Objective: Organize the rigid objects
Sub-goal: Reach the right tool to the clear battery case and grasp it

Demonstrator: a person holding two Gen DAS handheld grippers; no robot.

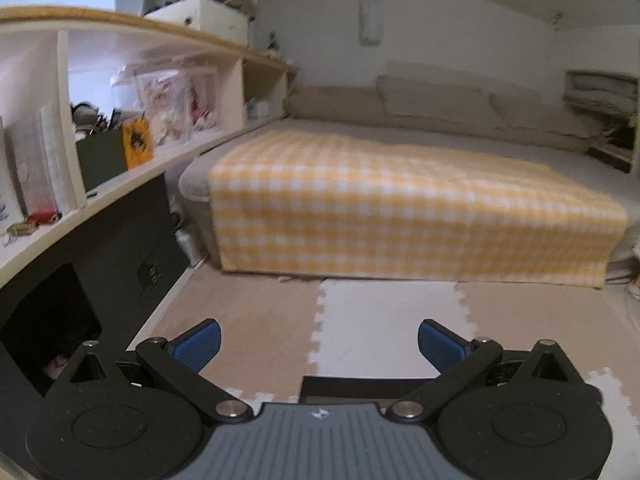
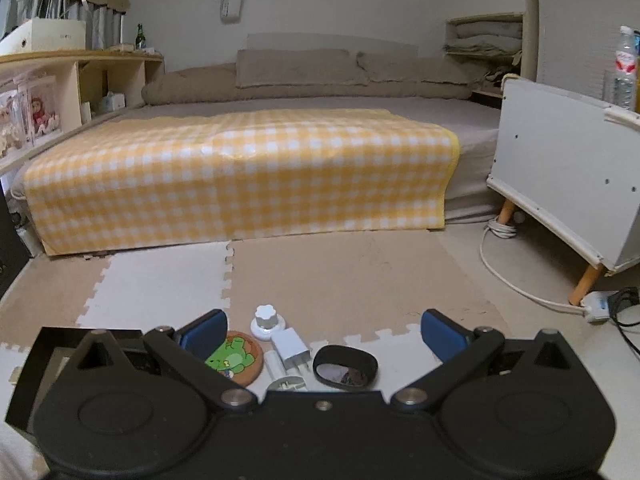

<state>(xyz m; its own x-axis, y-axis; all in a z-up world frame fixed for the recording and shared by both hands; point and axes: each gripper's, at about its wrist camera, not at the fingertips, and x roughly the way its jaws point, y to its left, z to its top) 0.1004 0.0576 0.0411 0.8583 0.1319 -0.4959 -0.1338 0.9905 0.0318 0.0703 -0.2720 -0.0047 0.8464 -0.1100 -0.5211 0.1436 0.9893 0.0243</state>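
Note:
In the right wrist view several small objects lie on the foam floor mat just ahead of my right gripper [image 2: 324, 338]: a round coaster with a green frog [image 2: 240, 358], a white knob on a round base [image 2: 267, 322], a white charger plug [image 2: 290, 346], another white piece [image 2: 276, 366] partly hidden behind it, and a black oval mirror [image 2: 345, 367]. The right gripper stands open above them with nothing between its blue pads [image 2: 206, 336]. My left gripper [image 1: 320, 342] is open too, over bare floor mat. A black box edge [image 1: 340, 388] shows just under it.
A low bed with a yellow checked cloth [image 2: 240, 176] fills the middle distance. A shelf unit [image 1: 120, 128] with boxes and books runs along the left. A white cabinet on wooden legs [image 2: 568, 184] stands right, with a white cable [image 2: 504, 268] and power strip [image 2: 598, 304] on the floor.

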